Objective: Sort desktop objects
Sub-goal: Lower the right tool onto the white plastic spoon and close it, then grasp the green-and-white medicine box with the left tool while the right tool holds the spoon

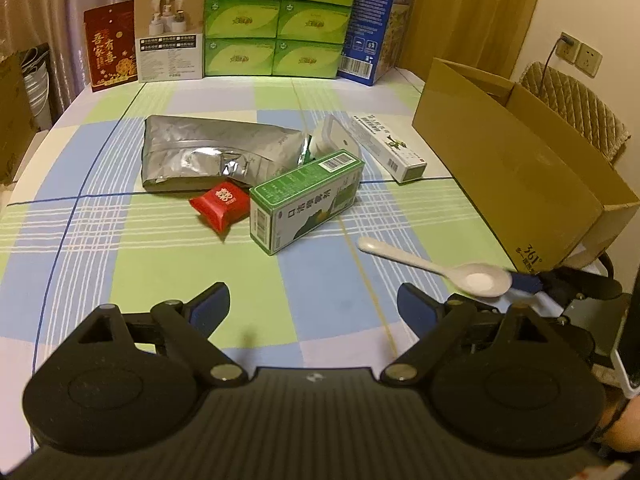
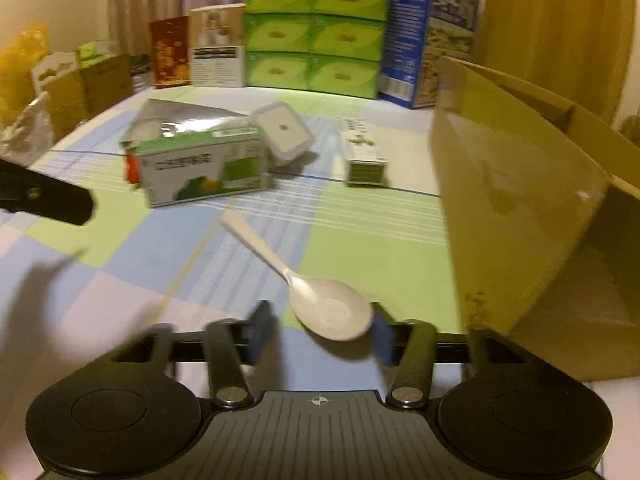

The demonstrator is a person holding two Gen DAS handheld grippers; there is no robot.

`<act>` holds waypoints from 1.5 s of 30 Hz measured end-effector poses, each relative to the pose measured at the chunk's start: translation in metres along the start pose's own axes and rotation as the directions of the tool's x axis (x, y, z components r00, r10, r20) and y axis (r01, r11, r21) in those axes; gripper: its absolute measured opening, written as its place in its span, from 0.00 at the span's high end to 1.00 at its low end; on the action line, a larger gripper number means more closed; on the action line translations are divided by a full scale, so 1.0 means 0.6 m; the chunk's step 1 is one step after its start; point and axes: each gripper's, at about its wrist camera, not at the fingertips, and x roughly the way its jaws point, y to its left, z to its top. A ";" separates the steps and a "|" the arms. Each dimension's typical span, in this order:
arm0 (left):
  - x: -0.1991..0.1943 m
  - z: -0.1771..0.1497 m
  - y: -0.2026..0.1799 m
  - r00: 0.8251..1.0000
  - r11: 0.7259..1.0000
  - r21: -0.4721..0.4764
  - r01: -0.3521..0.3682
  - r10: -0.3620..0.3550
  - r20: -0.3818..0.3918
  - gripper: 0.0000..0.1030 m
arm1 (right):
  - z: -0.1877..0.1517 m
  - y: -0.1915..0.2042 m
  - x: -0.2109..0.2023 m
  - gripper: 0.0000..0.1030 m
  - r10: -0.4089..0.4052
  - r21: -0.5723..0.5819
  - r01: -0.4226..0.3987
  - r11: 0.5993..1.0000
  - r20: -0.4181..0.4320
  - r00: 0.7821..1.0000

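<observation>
spoon (image 2: 320, 304) bowl sits between right gripper (image 2: 318, 334) pads beside cardboard box (image 2: 516, 200)

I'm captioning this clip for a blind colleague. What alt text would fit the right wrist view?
The right gripper has its open fingers on either side of the bowl of a white spoon on a checked tablecloth. An open cardboard box stands to the right; a green carton, a silver pouch and other small packages lie beyond.

spoon (image 1: 472, 278): 1 | green tissue packs (image 1: 276, 20): 6 | carton (image 1: 520, 168): 1 | table boxes (image 1: 304, 200): perhaps 2
</observation>
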 end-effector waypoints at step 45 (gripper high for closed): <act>0.050 0.031 0.005 0.999 0.994 0.101 -0.043 0.043 0.012 0.14 | 0.019 -0.005 0.018 0.71 0.078 -0.017 -0.077 0.997 0.049 0.996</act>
